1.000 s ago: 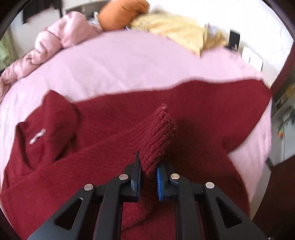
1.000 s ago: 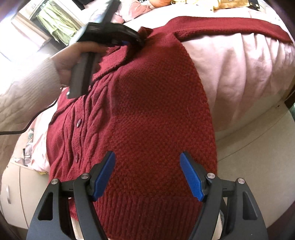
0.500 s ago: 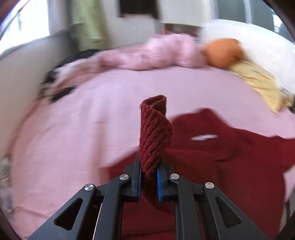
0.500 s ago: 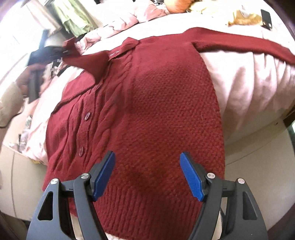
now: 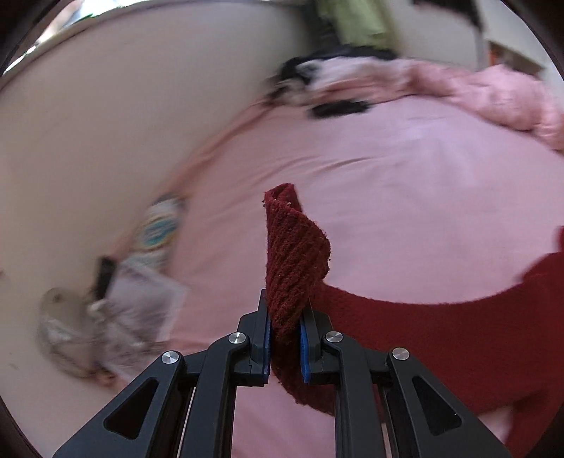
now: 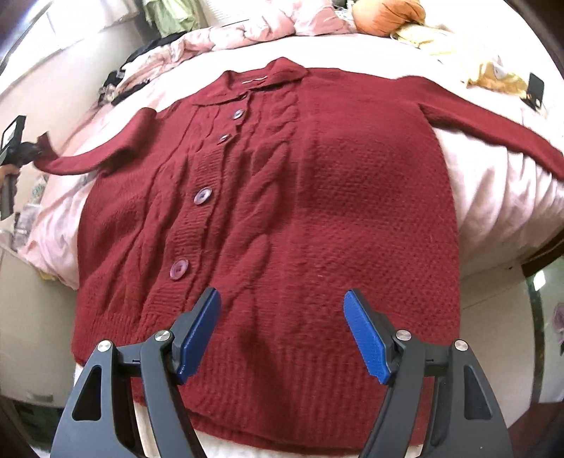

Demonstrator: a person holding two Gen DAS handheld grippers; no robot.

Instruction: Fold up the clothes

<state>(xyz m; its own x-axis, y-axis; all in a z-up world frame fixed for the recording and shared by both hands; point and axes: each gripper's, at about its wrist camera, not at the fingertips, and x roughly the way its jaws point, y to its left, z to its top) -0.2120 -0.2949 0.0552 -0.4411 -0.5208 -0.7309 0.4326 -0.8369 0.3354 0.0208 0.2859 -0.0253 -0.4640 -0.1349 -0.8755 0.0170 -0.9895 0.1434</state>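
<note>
A dark red knitted cardigan (image 6: 282, 197) with purple buttons lies face up and spread out on the pink bed. My left gripper (image 5: 284, 317) is shut on the ribbed cuff (image 5: 292, 253) of its left sleeve, which stands up between the fingers. In the right wrist view that gripper (image 6: 16, 148) is at the far left edge, with the sleeve (image 6: 102, 151) stretched out towards it. My right gripper (image 6: 282, 317) is open and empty above the cardigan's hem. The other sleeve (image 6: 493, 123) lies out to the right.
The pink bedsheet (image 5: 405, 183) covers the bed. A pink quilt (image 6: 253, 28), an orange cushion (image 6: 384, 14), yellow cloth and a black phone (image 6: 535, 90) lie at the far side. Papers and small clutter (image 5: 116, 303) sit by the bed's left edge. The bed's near edge drops to the floor (image 6: 493, 299).
My left gripper has swung the sleeve cuff from over the cardigan's body out to the left, unfolding the sleeve. The cardigan front now lies fully spread. My right gripper has stayed open over the hem.
</note>
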